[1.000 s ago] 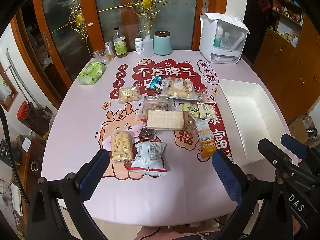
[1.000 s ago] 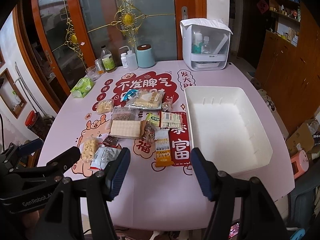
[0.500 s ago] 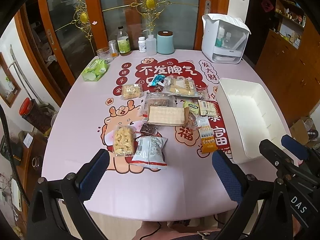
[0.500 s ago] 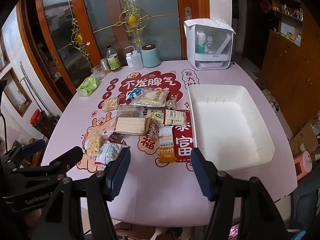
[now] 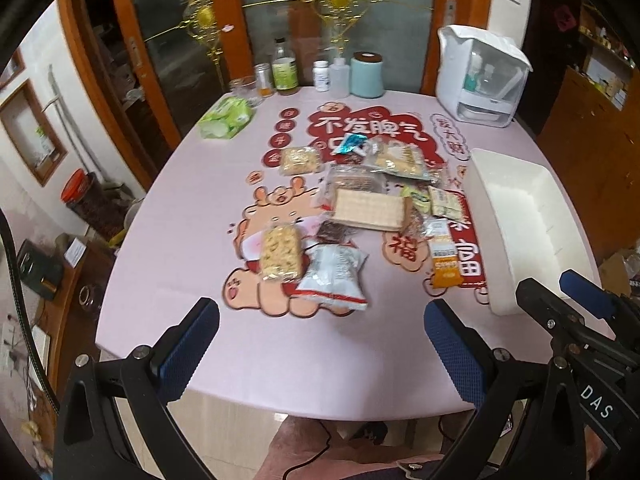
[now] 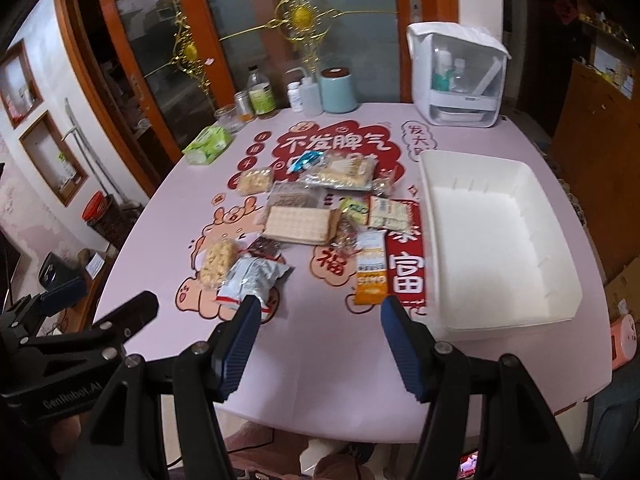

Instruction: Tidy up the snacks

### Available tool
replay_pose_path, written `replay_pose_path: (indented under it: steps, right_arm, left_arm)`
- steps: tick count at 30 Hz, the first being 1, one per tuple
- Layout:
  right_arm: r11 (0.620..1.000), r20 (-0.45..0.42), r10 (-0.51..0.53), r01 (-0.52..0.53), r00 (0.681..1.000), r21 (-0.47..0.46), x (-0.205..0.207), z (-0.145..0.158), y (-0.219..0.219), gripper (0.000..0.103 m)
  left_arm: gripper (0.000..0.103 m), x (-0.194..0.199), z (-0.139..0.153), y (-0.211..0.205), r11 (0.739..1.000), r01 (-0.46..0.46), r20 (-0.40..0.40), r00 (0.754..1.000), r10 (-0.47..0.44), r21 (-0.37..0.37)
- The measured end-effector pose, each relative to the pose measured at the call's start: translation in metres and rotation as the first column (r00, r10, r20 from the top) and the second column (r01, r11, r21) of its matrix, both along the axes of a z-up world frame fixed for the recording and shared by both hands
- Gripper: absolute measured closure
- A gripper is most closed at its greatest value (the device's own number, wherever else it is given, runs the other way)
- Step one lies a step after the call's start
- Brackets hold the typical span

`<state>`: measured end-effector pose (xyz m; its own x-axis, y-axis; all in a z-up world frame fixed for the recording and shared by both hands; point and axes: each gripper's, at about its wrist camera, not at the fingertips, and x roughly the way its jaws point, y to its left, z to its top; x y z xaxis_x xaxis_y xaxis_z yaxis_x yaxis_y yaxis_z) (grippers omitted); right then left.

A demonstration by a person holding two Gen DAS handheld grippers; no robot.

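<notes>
Both grippers, left gripper [image 5: 320,344] and right gripper [image 6: 316,332], hover empty with fingers spread at the table's near edge, apparently lining up on the loose snack packets [image 6: 312,216] beside the empty white bin [image 6: 560,304] meant for them.

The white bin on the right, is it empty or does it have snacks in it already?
Empty: the white bin shows only bare white floor.

My right gripper [image 6: 316,320] hung with its blue-padded jaws spread wide over the pink printed tablecloth [image 6: 320,360], gripping nothing. Just past them lay an orange oat-bar wrapper [image 6: 372,268] and a silver crinkled snack bag [image 6: 252,280]; the empty white plastic bin [image 6: 496,240] sat rightward
</notes>
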<state>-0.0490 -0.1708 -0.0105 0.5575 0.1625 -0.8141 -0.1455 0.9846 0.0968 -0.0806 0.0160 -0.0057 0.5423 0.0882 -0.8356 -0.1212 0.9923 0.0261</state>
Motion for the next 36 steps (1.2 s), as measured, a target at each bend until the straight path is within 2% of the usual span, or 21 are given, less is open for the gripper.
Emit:
replay_pose_path:
  steps: [8,13,15,17,22,26,34,36]
  right_arm:
    - [1.0,-0.016,-0.007,0.006,1.0,-0.025,0.017,-0.001,0.033,0.04]
    - [1.0,-0.082,-0.003,0.002,0.997,-0.019,0.046,-0.015,0.063,0.04]
    - [0.999,-0.099,-0.007,0.004,0.995,-0.034,0.058,-0.023,0.075,0.04]
    - [0.998,-0.123,-0.006,-0.001,0.992,-0.057,0.072,-0.035,0.088,0.04]
    - [0.996,-0.224,0.002,-0.022,0.975,-0.088,0.105,-0.079,0.115,0.04]
    - [0.995,-0.305,-0.011,-0.02,0.952,-0.099,0.126,-0.122,0.131,0.04]
    - [0.995,-0.413,-0.035,-0.007,0.91,-0.099,0.146,-0.175,0.152,0.04]
    - [0.987,-0.414,-0.063,-0.004,0.908,-0.161,0.145,-0.184,0.155,0.039]
  left_arm:
    - [0.001,0.012,-0.004,0.071,0.996,-0.068,0.032,0.997,0.07,-0.052]
    - [0.001,0.025,-0.008,0.126,0.996,-0.091,0.103,0.991,0.091,-0.002]
    - [0.001,0.033,-0.012,0.147,0.996,-0.094,0.105,0.99,0.093,0.009]
    - [0.001,0.044,-0.019,0.167,0.997,-0.071,0.084,0.994,0.073,-0.025]
    - [0.001,0.078,-0.044,0.206,0.984,-0.038,0.023,0.999,0.043,-0.176]
    - [0.001,0.105,-0.071,0.213,0.986,-0.001,-0.023,1.0,-0.002,-0.169]
    - [0.001,0.155,-0.131,0.195,0.982,0.106,-0.13,0.983,-0.126,-0.154]
    - [0.001,0.166,-0.147,0.186,0.98,0.124,-0.162,0.975,-0.149,-0.157]
